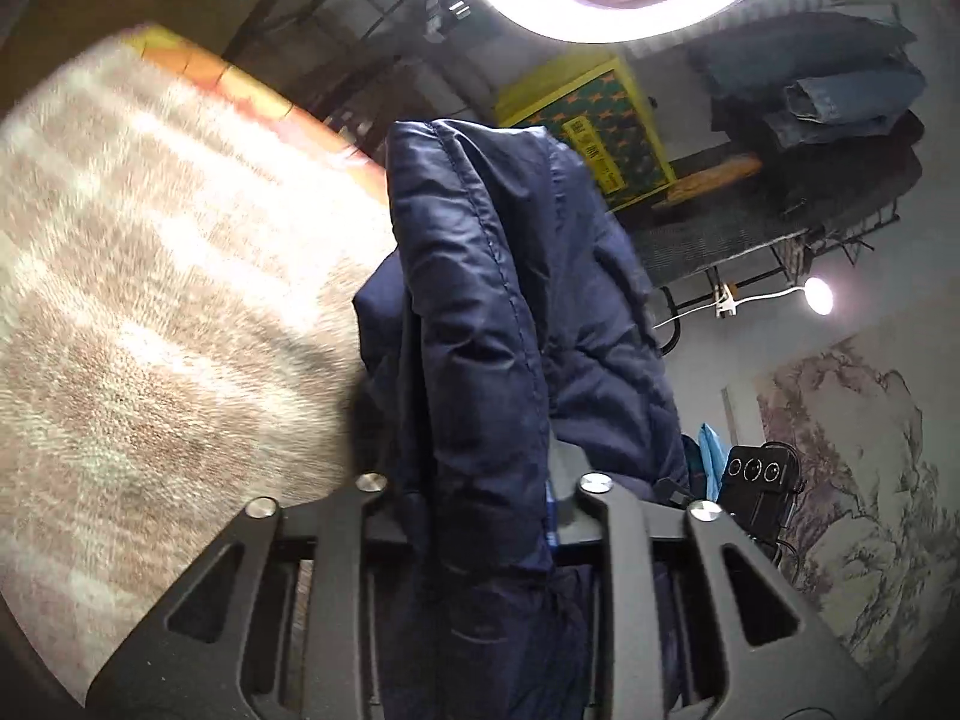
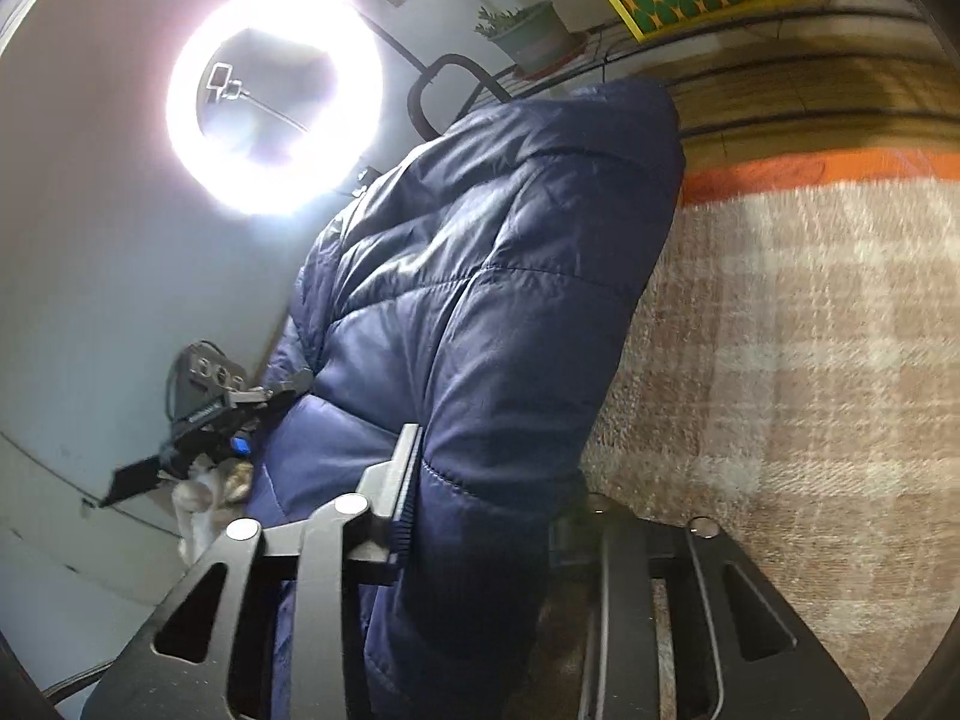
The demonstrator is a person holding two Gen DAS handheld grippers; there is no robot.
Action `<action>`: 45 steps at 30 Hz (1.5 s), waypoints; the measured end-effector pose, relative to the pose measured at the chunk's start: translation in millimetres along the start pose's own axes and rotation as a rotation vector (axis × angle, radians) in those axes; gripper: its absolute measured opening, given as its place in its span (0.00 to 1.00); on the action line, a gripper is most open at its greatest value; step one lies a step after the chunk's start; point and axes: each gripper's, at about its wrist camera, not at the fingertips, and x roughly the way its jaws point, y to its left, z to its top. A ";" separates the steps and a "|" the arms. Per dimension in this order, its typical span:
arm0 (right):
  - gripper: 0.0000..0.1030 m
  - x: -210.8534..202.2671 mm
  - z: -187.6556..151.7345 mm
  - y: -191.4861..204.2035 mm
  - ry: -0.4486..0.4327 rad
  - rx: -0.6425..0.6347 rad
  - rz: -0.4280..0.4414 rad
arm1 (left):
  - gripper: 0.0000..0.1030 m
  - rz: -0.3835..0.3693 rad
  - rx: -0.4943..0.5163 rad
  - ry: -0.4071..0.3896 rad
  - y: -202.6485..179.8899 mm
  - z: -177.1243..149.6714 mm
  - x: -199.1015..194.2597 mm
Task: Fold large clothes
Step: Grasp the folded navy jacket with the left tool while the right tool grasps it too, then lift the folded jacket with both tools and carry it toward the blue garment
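Note:
A navy blue quilted puffer jacket (image 1: 480,312) hangs lifted in the air, held by both grippers. My left gripper (image 1: 486,498) is shut on a thick fold of the jacket, which bulges up between its jaws. My right gripper (image 2: 480,480) is shut on another part of the jacket (image 2: 480,276), whose padded body fills the middle of the right wrist view. The left gripper (image 2: 198,426) also shows in the right wrist view, at the jacket's far edge. Both wrist views are tilted steeply.
A beige and brown checked carpet (image 1: 150,300) covers the work surface, also seen in the right wrist view (image 2: 798,348). A bright ring light (image 2: 273,120) stands close by. A rack with folded jeans (image 1: 840,96), a yellow-green box (image 1: 600,126) and a potted plant (image 2: 528,36) stand behind.

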 end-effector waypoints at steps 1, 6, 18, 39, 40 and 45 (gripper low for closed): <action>0.24 -1.3 0.2 3.9 -0.002 -0.017 -0.016 | 0.21 0.000 0.008 -0.011 -4.7 -1.1 -2.7; 0.19 -12.1 1.5 23.9 -0.020 -0.073 -0.090 | 0.18 0.023 0.052 -0.035 -29.3 -13.4 -9.7; 0.17 -78.5 -19.0 47.7 -0.031 -0.163 -0.214 | 0.17 0.012 0.150 0.046 -102.6 -71.7 6.5; 0.16 -272.8 -123.6 23.5 -0.126 -0.118 -0.398 | 0.15 -0.052 0.190 0.233 -253.1 -225.1 50.4; 0.16 -283.8 -126.3 23.4 -0.137 -0.124 -0.405 | 0.15 -0.058 0.201 0.232 -263.9 -231.2 50.4; 0.15 -326.7 -129.7 20.1 -0.177 -0.146 -0.445 | 0.14 -0.093 0.243 0.226 -313.1 -241.1 65.1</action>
